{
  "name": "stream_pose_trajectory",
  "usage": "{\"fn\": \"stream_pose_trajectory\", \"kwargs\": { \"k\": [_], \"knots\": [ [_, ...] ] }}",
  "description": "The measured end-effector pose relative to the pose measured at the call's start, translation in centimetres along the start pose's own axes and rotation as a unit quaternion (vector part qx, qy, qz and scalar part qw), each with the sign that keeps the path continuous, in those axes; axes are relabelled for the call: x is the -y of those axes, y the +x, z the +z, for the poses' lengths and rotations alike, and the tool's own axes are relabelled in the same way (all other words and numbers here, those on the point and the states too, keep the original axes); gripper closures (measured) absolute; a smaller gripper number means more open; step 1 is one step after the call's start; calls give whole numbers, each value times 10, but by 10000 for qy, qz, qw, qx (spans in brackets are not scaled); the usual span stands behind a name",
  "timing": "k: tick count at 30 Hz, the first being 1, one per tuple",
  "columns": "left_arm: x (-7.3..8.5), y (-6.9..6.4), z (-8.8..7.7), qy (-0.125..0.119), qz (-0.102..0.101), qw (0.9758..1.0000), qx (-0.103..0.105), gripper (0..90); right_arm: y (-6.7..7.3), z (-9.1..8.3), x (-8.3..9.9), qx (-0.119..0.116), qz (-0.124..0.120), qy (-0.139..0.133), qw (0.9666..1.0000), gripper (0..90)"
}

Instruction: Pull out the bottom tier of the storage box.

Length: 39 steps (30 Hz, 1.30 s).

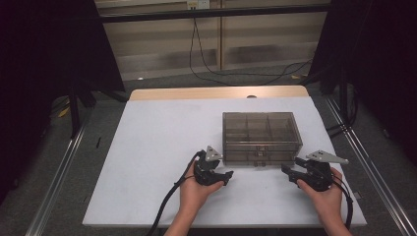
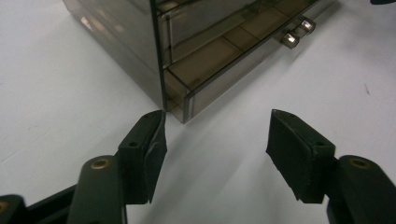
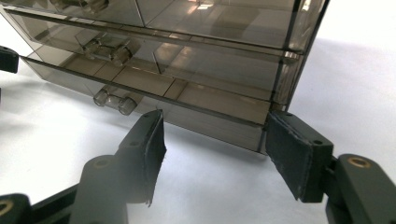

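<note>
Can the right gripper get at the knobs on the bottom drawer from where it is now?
Probably yes. The right gripper sits open at the drawer box's front right corner, and the bottom drawer's knobs lie off to one side with bare table between, nothing blocking.

high: above, forward-down | gripper views: low, close | shared: drawer box (image 1: 260, 137)
</note>
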<state>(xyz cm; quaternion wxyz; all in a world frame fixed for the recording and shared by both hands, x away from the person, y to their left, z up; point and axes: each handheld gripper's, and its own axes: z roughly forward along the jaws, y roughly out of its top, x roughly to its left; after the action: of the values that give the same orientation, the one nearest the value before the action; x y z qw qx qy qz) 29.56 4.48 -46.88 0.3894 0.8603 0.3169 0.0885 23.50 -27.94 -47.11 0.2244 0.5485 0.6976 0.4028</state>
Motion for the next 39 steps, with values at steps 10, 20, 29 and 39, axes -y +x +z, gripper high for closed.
{"fn": "stream_pose_trajectory", "kwargs": {
  "k": [10,20,29,39],
  "knots": [
    [-6,-6,9,-48,122,9999,-45,432,-4,4,0,-5,-96,99,9999,351],
    [-6,-9,7,34,98,9998,-157,502,-5,0,4,28,-245,187,9995,454],
    [-3,-12,2,114,47,9998,-136,556,-6,-3,8,5,-231,213,9995,564],
    [-1,-12,0,108,-64,9994,-330,677,-7,-7,10,-38,-244,226,9994,618]
  ]
}}
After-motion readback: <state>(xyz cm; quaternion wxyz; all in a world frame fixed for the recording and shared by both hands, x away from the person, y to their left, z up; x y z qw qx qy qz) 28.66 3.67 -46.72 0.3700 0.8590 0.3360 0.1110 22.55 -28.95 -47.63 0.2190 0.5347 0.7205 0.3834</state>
